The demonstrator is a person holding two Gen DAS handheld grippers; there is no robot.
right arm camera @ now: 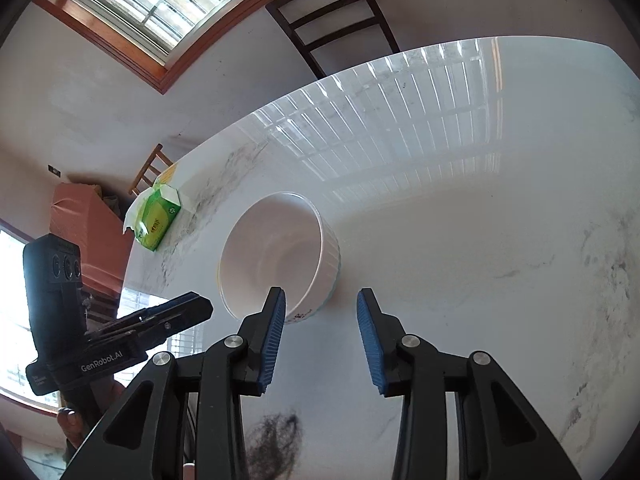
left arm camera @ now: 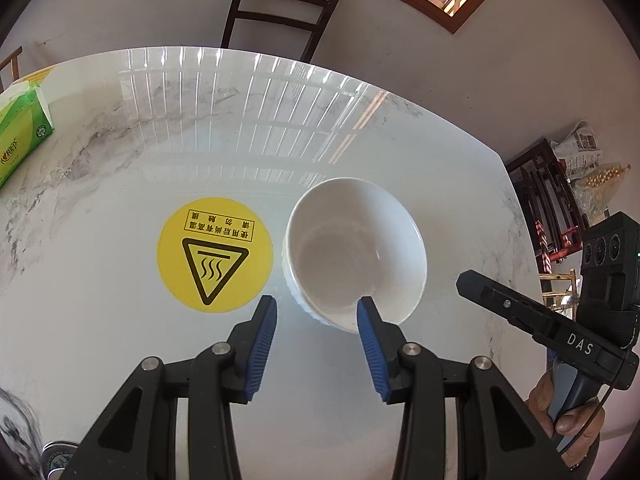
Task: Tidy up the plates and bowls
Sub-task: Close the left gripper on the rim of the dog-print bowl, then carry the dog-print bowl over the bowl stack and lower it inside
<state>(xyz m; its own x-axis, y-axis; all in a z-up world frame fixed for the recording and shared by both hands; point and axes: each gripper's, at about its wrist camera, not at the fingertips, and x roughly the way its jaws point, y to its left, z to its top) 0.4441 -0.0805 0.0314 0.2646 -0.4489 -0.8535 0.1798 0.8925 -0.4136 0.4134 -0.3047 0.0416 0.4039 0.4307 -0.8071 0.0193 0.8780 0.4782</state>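
Bowl (left arm camera: 354,254), white and ribbed, sits upright on the marble table (left arm camera: 100,360), just right of a yellow heat-warning sticker (left arm camera: 215,255). Left gripper (left arm camera: 317,316) hangs wide open, its right pad at the bowl's near rim; right gripper (right arm camera: 321,310) is equally wide and holds nothing. A green tissue box (right arm camera: 157,222) lies far left. No plates or second bowl show, so the sorting looks barely begun.

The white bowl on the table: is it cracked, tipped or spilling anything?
No. The white bowl sits upright and empty on the marble table, no crack visible. Nothing stands out.
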